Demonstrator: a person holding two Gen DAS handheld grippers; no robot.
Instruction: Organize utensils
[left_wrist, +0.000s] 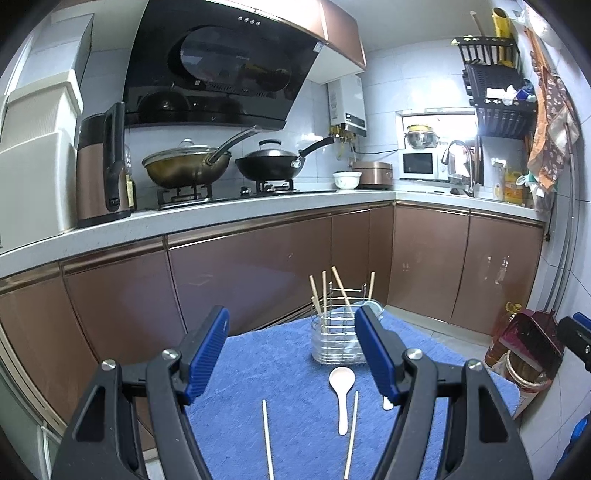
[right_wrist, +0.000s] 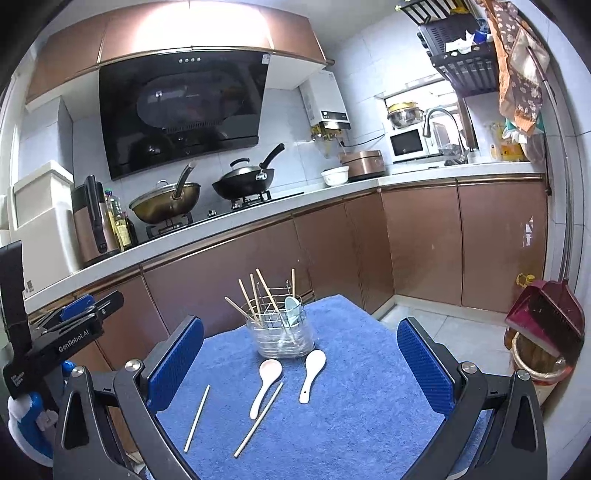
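Observation:
A clear utensil holder (right_wrist: 282, 338) with a wire frame stands at the far side of a blue towel (right_wrist: 351, 406); it holds several wooden chopsticks (right_wrist: 255, 299) and a pale blue spoon (right_wrist: 291, 306). Two white spoons (right_wrist: 266, 380) (right_wrist: 312, 373) and two loose chopsticks (right_wrist: 197, 417) (right_wrist: 258, 419) lie in front of it. In the left wrist view the holder (left_wrist: 334, 339), one white spoon (left_wrist: 342, 391) and two chopsticks (left_wrist: 267, 439) (left_wrist: 351, 435) show. My left gripper (left_wrist: 291, 354) and right gripper (right_wrist: 301, 365) are both open and empty above the towel's near side.
The left gripper's body (right_wrist: 55, 332) shows at the left of the right wrist view. A red dustpan on a bin (right_wrist: 543, 325) stands on the floor to the right. Brown cabinets (right_wrist: 258, 266) and a counter with woks (right_wrist: 173, 203) lie behind the towel-covered table.

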